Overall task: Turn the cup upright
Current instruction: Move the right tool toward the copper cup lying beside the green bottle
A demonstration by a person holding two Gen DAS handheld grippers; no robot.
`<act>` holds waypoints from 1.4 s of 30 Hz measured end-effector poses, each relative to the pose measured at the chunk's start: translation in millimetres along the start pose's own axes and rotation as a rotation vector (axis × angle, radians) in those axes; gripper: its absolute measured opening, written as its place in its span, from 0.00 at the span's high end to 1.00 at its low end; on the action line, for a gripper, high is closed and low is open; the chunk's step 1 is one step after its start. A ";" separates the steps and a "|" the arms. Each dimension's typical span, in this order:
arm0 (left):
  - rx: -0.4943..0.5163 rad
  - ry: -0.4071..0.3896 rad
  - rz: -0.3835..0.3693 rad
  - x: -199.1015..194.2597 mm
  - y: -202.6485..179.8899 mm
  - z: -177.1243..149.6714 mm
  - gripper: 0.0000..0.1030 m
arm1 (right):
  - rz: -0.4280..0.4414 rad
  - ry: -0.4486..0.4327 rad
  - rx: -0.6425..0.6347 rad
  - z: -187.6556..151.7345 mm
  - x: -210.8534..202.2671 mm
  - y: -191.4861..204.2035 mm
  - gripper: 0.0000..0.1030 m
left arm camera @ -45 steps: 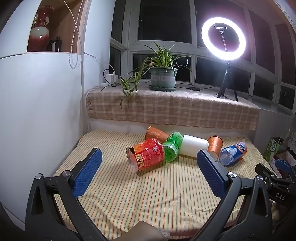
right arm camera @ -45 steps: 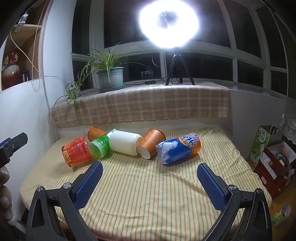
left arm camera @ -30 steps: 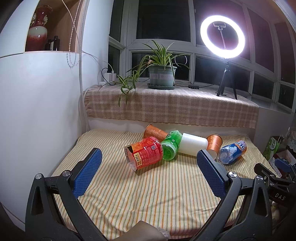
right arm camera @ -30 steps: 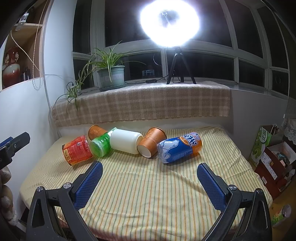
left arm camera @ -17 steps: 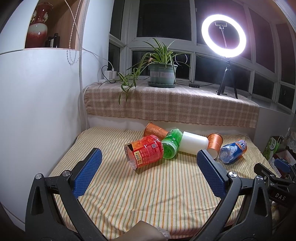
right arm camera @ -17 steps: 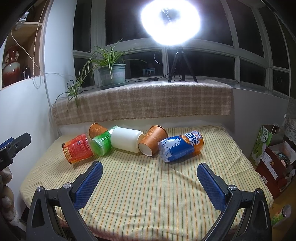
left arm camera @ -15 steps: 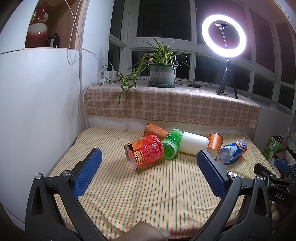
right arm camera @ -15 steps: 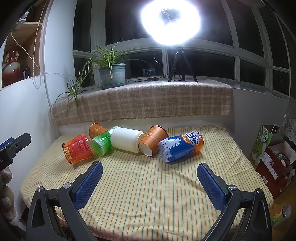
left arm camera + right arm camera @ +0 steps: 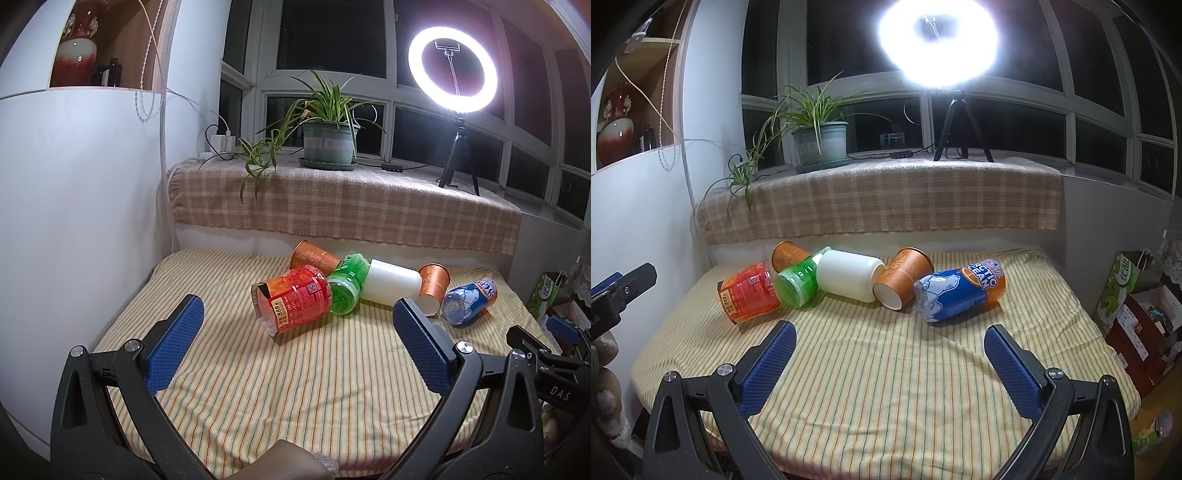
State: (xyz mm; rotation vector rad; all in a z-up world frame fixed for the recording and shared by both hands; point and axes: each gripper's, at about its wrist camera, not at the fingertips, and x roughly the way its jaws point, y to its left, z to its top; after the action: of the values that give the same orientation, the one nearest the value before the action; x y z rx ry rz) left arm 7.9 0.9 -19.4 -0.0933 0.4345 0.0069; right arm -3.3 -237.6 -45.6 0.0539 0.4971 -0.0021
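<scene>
Striped yellow cloth is covering the tabletop [image 9: 295, 387] in the left wrist view, with a ring light glowing above the plaid-draped window ledge behind. The left tongs [image 9: 295, 343] are hanging with their blue pads wide apart, gripping nothing. Six cups are lying on their sides in a row from 12 toward 2 o'clock. The red cup [image 9: 291, 299] is sitting nearest, dead ahead at 12, its long axis running left to right and its mouth facing 9 o'clock. A yellow sticker on it is reading "888". Behind it are lying an orange cup [image 9: 314, 256], a green cup [image 9: 347, 284], a white cup [image 9: 391, 286], a second orange cup [image 9: 432, 286] and a blue cup [image 9: 469, 301].

From the right wrist view, the same row is stretching from 10 to 1 o'clock. The right tongs [image 9: 890, 354] are likewise spread and empty. The blue cup [image 9: 960, 291] is lying closest, just right of 12, tilted with its orange-banded end toward 2 o'clock; its print is reading "ARCTIC OCEAN" beside a polar bear. The second orange cup [image 9: 905, 277] is touching it, its white mouth facing the camera. The red cup [image 9: 748, 293] is lying far off at 10, so the left side looks better placed for it.
</scene>
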 end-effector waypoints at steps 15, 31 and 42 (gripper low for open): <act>-0.053 0.014 0.030 13.4 30.3 -2.5 0.00 | 0.052 0.036 -0.039 11.9 25.7 17.8 0.00; -0.069 0.065 0.083 20.4 72.2 -19.9 0.00 | 0.244 0.182 -0.061 61.1 98.1 54.9 0.01; -0.089 0.079 0.114 23.1 93.6 -24.8 0.00 | 0.349 0.364 0.055 76.7 165.1 88.1 0.04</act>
State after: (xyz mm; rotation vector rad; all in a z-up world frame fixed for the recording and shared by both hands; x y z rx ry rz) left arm 16.0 91.6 -59.9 -0.1571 0.5185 0.1353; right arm 179.7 -151.7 -52.5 0.1969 0.8459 0.3405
